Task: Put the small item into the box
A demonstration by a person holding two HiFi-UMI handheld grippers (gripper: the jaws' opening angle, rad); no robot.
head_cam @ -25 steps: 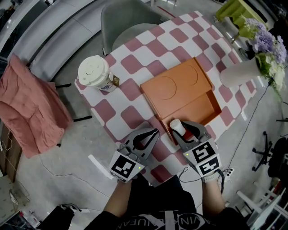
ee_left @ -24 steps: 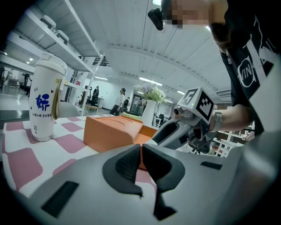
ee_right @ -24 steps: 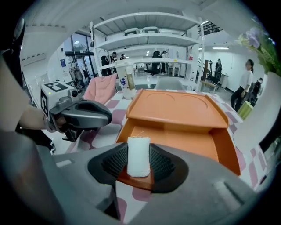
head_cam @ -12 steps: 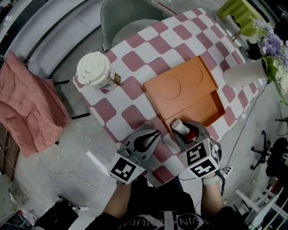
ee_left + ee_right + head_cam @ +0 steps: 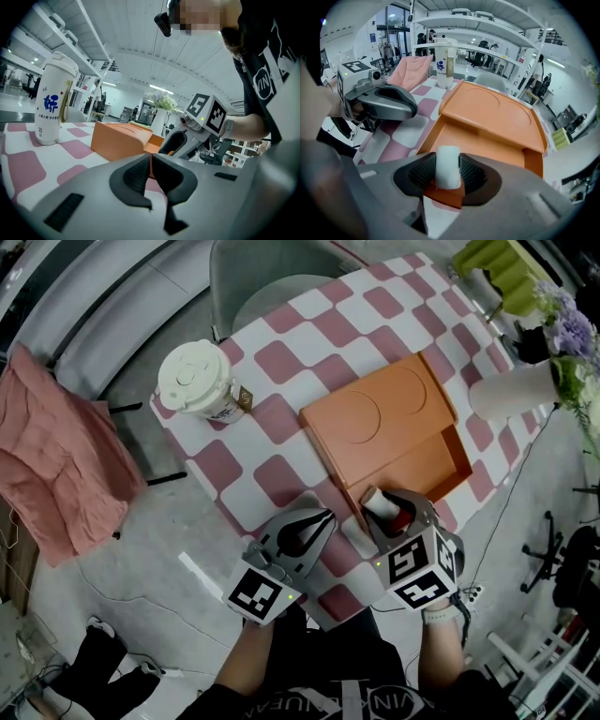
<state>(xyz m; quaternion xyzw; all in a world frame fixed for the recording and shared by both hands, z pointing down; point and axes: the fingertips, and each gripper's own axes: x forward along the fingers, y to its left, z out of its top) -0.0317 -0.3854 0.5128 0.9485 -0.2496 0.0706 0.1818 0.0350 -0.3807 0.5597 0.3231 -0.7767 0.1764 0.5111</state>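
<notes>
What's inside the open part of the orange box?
Only bare orange floor shows in the orange box. The lid covers the rest, unseen. The right gripper holds the white item at the near edge, not yet in.

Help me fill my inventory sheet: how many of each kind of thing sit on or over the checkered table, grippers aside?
Orange box: 1
Lidded white cup: 1
White vase of flowers: 1
Small white item, held: 1
Total: 4

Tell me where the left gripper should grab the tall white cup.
Probably the straight middle of the white cup, coming in level from the near side. It stands upright, and its lid looks too wide to clamp from above.
</notes>
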